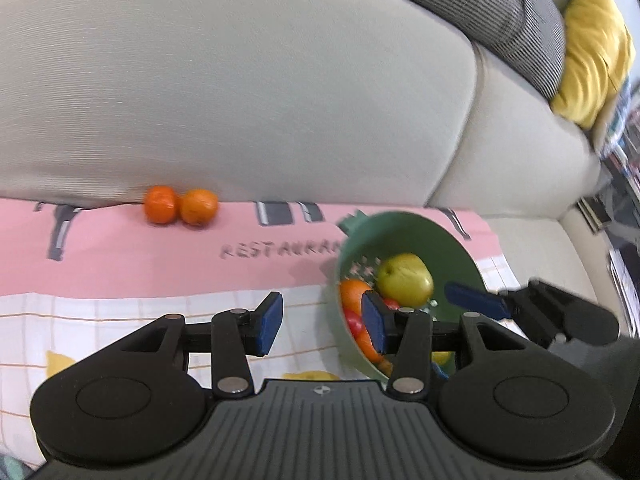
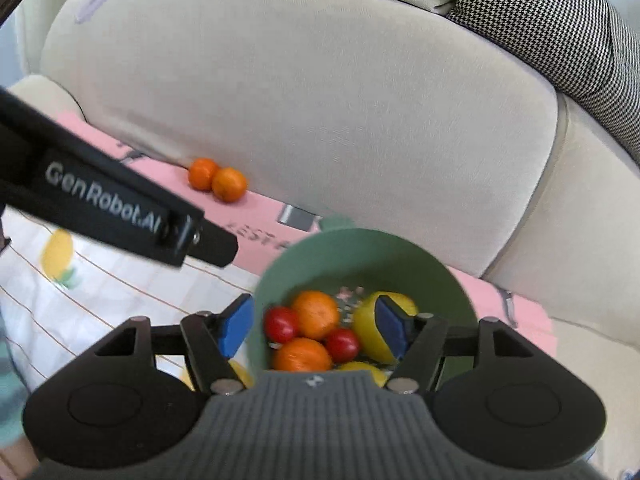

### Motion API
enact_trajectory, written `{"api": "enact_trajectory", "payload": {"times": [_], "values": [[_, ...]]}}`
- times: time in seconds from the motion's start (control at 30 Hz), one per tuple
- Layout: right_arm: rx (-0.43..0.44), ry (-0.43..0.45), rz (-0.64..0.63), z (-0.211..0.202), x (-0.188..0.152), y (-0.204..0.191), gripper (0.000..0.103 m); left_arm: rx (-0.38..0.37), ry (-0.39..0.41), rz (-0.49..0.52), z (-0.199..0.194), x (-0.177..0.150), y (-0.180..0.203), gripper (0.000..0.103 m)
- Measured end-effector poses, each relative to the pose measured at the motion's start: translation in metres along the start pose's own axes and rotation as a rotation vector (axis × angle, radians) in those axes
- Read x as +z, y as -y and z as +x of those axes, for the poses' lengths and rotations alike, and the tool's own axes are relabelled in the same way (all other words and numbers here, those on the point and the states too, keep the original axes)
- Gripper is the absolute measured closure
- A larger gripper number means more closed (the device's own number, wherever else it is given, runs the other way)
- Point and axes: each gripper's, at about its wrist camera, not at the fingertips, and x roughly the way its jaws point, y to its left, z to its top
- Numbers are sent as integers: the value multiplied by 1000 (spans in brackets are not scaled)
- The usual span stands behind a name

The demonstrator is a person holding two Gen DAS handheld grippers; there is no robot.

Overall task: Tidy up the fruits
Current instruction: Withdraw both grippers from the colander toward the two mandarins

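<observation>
A green bowl (image 2: 360,244) sits on the cloth and holds two oranges (image 2: 316,314), small red fruits (image 2: 280,324) and a yellow-green apple (image 2: 366,320). My right gripper (image 2: 316,328) hovers over the bowl, open, its pads apart and pressing on nothing. Two loose oranges (image 1: 180,205) lie side by side at the foot of the sofa back, also seen as the loose oranges (image 2: 218,180) in the right wrist view. My left gripper (image 1: 322,322) is open over the checked cloth, left of the bowl (image 1: 404,228), with nothing between its pads.
A pink cloth (image 1: 120,256) printed "RESTAURANT" and a white checked cloth (image 1: 100,320) with lemon prints cover the seat. The beige sofa back (image 1: 240,100) rises behind. A houndstooth pillow (image 2: 560,28) and a yellow pillow (image 1: 592,48) lie at the right.
</observation>
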Motion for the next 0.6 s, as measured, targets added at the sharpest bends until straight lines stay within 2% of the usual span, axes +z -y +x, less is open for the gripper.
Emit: {"api": "enact_trajectory", "payload": {"times": [0.3,0.6], "values": [[65,2,35,6,17,-33,38,23,46,-114,-13,9,-46,49],[115,5,75,29,36,-55,37,44,52,-190,-10,12,-82,49]]}}
